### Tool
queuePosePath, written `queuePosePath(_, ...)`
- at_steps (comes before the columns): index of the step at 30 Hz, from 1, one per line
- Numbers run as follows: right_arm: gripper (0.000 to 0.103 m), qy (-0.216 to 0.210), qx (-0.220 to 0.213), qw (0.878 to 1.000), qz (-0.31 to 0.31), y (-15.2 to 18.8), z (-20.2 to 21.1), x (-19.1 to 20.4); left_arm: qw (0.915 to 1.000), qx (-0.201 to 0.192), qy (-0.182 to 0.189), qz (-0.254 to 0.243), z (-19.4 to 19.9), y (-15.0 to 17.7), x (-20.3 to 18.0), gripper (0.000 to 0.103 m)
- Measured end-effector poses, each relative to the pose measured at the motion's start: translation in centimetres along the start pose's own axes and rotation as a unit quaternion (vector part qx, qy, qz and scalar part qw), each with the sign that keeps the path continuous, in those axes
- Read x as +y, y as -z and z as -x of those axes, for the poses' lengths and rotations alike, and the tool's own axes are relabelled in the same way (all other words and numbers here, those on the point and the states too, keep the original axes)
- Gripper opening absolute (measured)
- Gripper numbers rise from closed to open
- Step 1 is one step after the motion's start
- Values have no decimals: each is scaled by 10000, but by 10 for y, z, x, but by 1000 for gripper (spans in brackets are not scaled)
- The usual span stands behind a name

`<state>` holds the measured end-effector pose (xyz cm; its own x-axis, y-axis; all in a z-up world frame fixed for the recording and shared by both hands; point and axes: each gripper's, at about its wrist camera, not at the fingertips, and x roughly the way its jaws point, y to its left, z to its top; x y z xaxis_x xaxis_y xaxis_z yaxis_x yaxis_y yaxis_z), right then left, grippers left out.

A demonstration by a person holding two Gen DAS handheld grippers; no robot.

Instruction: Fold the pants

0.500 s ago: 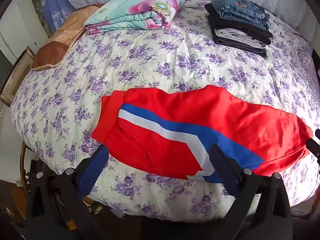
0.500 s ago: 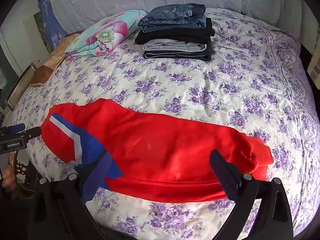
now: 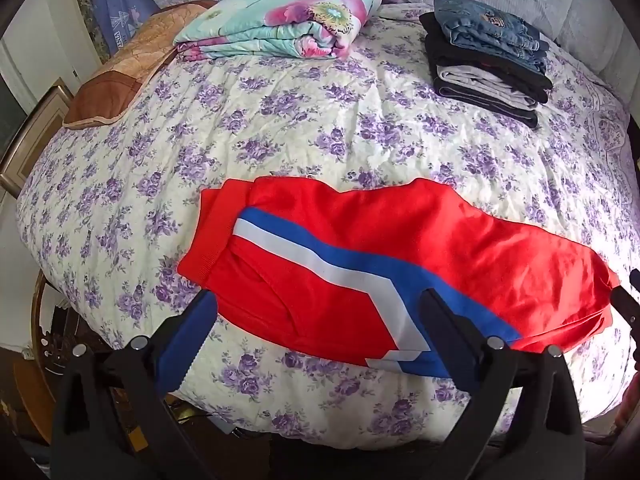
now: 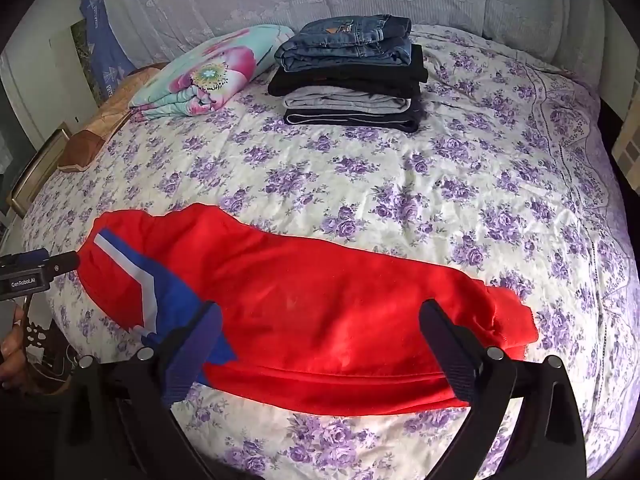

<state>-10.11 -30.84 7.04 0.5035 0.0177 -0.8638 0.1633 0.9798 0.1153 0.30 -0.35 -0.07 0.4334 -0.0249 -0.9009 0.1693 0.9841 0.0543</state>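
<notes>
Red pants (image 3: pixel 460 240) with a blue and white stripe lie lengthwise across the near part of the bed, waistband at the left in the left wrist view. My left gripper (image 3: pixel 318 308) is open, hovering over the striped waist end, with nothing between its fingers. My right gripper (image 4: pixel 320 312) is open above the leg end of the pants (image 4: pixel 340 300), also holding nothing. In the right wrist view the left gripper (image 4: pixel 40 268) shows at the left edge beside the waistband. The right gripper (image 3: pixel 624 304) peeks in at the right edge of the left wrist view.
The bed's purple-flowered quilt (image 3: pixel 280 140) stretches behind the pants. A stack of folded clothes (image 4: pixel 352 76) with jeans on top sits at the back. A folded floral blanket (image 4: pixel 212 68) and a brown pillow (image 3: pixel 120 80) lie at the back left. A hand (image 4: pixel 12 352) shows at lower left.
</notes>
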Motion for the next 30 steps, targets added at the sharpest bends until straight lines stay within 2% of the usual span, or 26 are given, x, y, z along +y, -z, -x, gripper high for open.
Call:
queuePosePath(8,99,15,-11,10000,11,0,0,0,9996,-139,-187,-139,6,-4,1,98)
queuePosePath(30,99,52,2,10000,25,0,-2,0,9989,-239,-304,-269,8,-9,-3,98)
